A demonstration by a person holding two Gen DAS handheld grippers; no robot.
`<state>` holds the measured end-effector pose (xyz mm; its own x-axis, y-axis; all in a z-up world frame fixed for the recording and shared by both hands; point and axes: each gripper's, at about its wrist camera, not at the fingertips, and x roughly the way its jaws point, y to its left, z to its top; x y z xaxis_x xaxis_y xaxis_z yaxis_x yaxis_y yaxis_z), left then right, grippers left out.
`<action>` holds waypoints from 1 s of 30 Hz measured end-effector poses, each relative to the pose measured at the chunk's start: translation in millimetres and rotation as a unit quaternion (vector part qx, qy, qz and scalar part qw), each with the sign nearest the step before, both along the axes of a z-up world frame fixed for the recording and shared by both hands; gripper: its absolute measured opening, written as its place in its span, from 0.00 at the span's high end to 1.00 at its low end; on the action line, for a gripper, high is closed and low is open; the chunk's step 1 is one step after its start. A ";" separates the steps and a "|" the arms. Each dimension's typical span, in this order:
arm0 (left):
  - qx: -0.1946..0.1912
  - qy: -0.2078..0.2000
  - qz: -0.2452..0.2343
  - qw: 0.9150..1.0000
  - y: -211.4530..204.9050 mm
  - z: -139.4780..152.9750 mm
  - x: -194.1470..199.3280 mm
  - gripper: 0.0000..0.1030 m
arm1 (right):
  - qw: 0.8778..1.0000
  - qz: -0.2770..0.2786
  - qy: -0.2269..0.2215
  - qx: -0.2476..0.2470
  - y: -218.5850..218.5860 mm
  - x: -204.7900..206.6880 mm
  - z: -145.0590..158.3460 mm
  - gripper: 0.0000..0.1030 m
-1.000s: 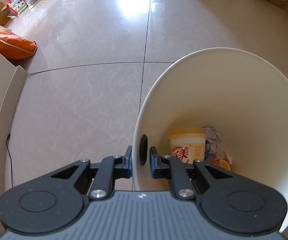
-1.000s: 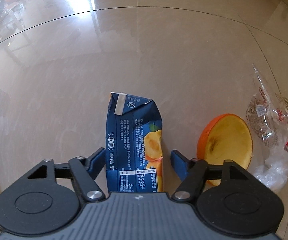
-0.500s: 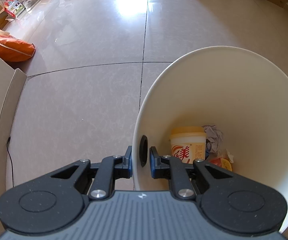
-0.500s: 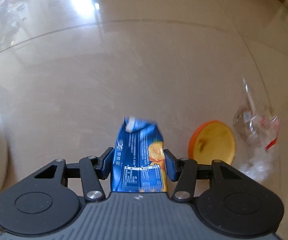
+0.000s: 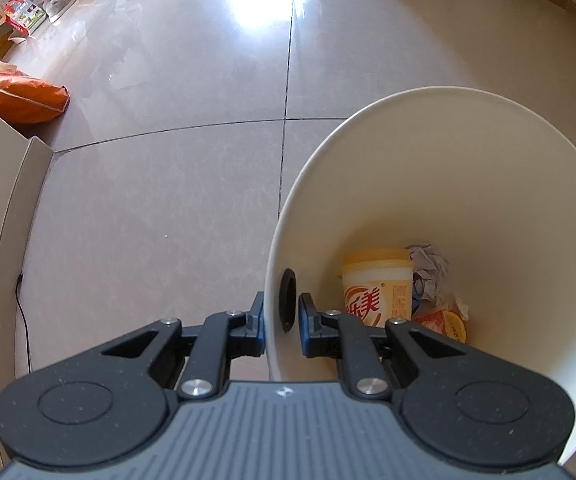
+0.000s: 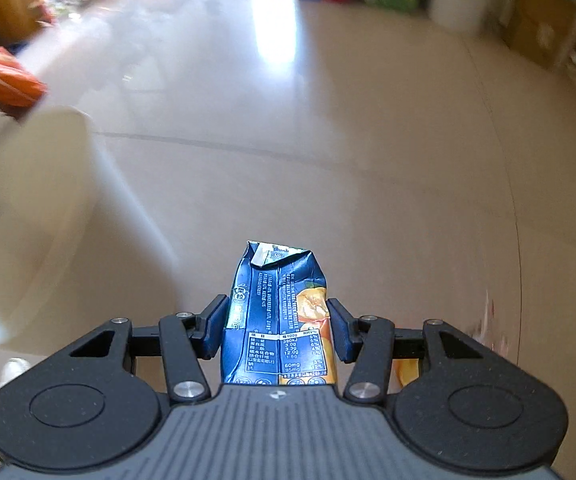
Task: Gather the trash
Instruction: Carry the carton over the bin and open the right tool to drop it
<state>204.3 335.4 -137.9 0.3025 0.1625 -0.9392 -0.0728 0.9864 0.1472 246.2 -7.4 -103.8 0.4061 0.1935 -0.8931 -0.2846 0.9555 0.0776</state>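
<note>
Left wrist view first: the left gripper (image 5: pixel 281 317) is clamped on the rim of the tall cream-white plastic trash bin (image 5: pixel 487 184), one finger outside the wall, one inside, right beside the dark round hole in the bin's side. Down inside the bin sit a yellow-lidded paper cup with red lettering (image 5: pixel 377 286), a crumpled grey paper wad (image 5: pixel 427 268) touching the cup's right side, and an orange-and-white wrapper (image 5: pixel 443 318) in front of the wad. Beyond the bin lies glossy beige tiled floor (image 5: pixel 168 200); far off to the bin's upper left, an orange sack (image 5: pixel 20 94) sits by the wall. Compared with a second ago, nothing here has shifted: same clamp, same bin, same contents.

Over to the right wrist view: the right gripper (image 6: pixel 276 330) has its pads pressed against both sides of a dark blue juice carton with an orange fruit picture and a white nutrition table (image 6: pixel 278 320). The carton's top is crumpled, its foil strip bent. It's held off the floor, and the bin, blurred, stands to the carton's left. A second ago that carton stood on the tiles between wide jaws, with an orange half-peel and a clear wrapper at its right; now it's gripped and lifted, the peel only a sliver behind the right finger.
</note>
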 end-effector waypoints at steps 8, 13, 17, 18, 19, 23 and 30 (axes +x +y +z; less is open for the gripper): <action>0.004 -0.006 0.001 1.000 -1.7 -2.8 -0.5 0.88 | 0.995 0.079 -0.037 0.056 70.8 -1.9 74.4 0.45; 0.006 -0.010 0.000 1.000 -2.1 -3.8 -3.9 0.88 | 0.990 0.105 -0.038 0.082 117.2 -3.9 79.6 0.45; 0.014 -0.014 -0.004 1.000 -4.9 -4.1 -4.9 0.87 | 0.988 0.117 -0.043 0.092 144.0 -0.7 74.6 0.44; 0.015 -0.014 -0.004 1.000 -5.3 -4.2 -4.8 0.87 | 0.988 0.120 -0.040 0.092 146.8 -4.9 71.1 0.44; 0.016 -0.015 -0.003 1.000 -5.8 -4.2 -4.9 0.87 | 0.988 0.120 -0.038 0.090 150.8 -5.4 68.5 0.44; 0.025 -0.018 -0.009 0.999 -8.7 -5.2 -6.9 0.86 | 0.986 0.126 -0.057 0.088 145.1 -15.9 66.2 0.30; 0.037 -0.026 -0.017 0.999 -15.3 -5.7 -12.5 0.85 | 0.991 0.066 -0.074 0.089 89.3 -37.5 59.7 0.21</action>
<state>191.8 320.1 -143.6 0.3563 0.2190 -0.9084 -0.0491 0.9752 0.2159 208.8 81.8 -44.1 0.4905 0.4031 -0.7726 -0.4271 0.8840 0.1900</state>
